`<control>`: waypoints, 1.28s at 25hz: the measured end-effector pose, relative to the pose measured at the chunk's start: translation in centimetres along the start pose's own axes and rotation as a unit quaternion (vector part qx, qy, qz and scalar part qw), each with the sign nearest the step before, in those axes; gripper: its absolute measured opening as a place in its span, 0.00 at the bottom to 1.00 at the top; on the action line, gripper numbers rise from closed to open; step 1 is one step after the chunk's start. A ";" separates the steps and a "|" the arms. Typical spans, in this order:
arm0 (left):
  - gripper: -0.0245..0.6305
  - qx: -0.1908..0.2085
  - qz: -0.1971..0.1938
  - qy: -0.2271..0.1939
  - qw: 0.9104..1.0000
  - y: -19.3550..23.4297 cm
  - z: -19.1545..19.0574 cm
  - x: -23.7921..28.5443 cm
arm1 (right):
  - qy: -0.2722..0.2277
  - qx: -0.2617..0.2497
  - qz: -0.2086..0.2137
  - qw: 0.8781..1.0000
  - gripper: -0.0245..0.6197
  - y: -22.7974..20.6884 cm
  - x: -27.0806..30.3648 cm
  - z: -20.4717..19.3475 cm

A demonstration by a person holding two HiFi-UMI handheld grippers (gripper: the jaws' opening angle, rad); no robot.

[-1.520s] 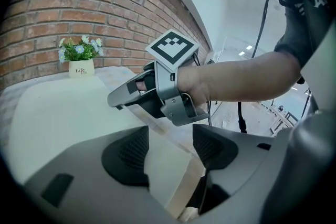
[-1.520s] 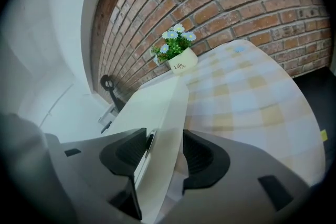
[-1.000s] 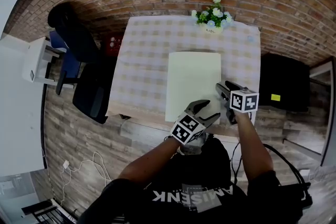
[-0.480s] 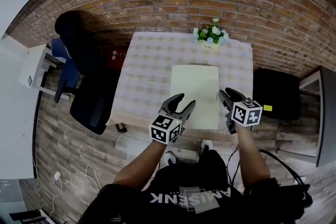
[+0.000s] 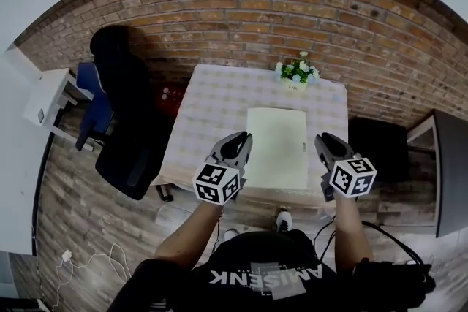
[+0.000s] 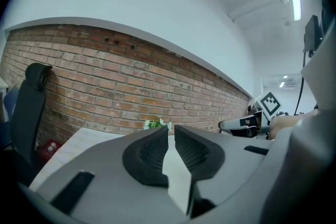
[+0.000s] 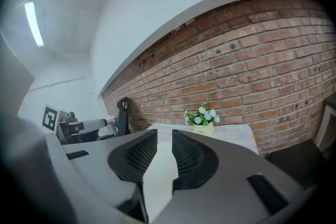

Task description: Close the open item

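A flat pale cream item (image 5: 276, 146) lies closed on the checked tablecloth (image 5: 212, 106), near the table's front edge. Both grippers hang in the air in front of that edge and touch nothing. My left gripper (image 5: 241, 137) is left of the item. Its jaws have just been closing and stand a narrow slit apart (image 6: 171, 129) with nothing between them. My right gripper (image 5: 327, 139) is at the item's right side. Its jaws have also been closing, and a slightly wider gap (image 7: 164, 134) is left, also empty. Both point towards the brick wall.
A small pot of flowers (image 5: 296, 73) stands at the table's far edge against the brick wall. A black office chair (image 5: 124, 106) and a white shelf unit (image 5: 44, 99) are to the left. A dark cabinet (image 5: 376, 146) is right of the table.
Both grippers have lifted off the item's near edge and risen in front of the table. Their jaws have narrowed from wide open. The left one moved leftwards.
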State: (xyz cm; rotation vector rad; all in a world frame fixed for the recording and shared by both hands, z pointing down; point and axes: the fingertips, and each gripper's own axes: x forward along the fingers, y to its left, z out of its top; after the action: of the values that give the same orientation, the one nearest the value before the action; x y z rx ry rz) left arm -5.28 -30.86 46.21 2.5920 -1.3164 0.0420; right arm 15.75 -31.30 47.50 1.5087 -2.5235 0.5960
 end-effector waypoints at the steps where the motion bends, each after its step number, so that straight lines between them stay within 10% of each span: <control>1: 0.11 -0.004 -0.003 -0.007 1.000 0.1 0.6 -0.5 | -0.005 -0.006 -0.008 1.000 0.21 0.2 -0.4 0.5; 32: 0.06 0.037 0.045 -0.050 0.997 2.1 7.8 -4.7 | -0.095 -0.090 -0.092 0.987 0.10 5.0 -8.4 7.2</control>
State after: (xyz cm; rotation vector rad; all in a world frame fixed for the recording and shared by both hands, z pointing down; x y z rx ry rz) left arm -10.41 -30.03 38.43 2.6253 -1.4929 -0.0234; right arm 16.12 -25.28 36.97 1.7789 -2.4508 0.2001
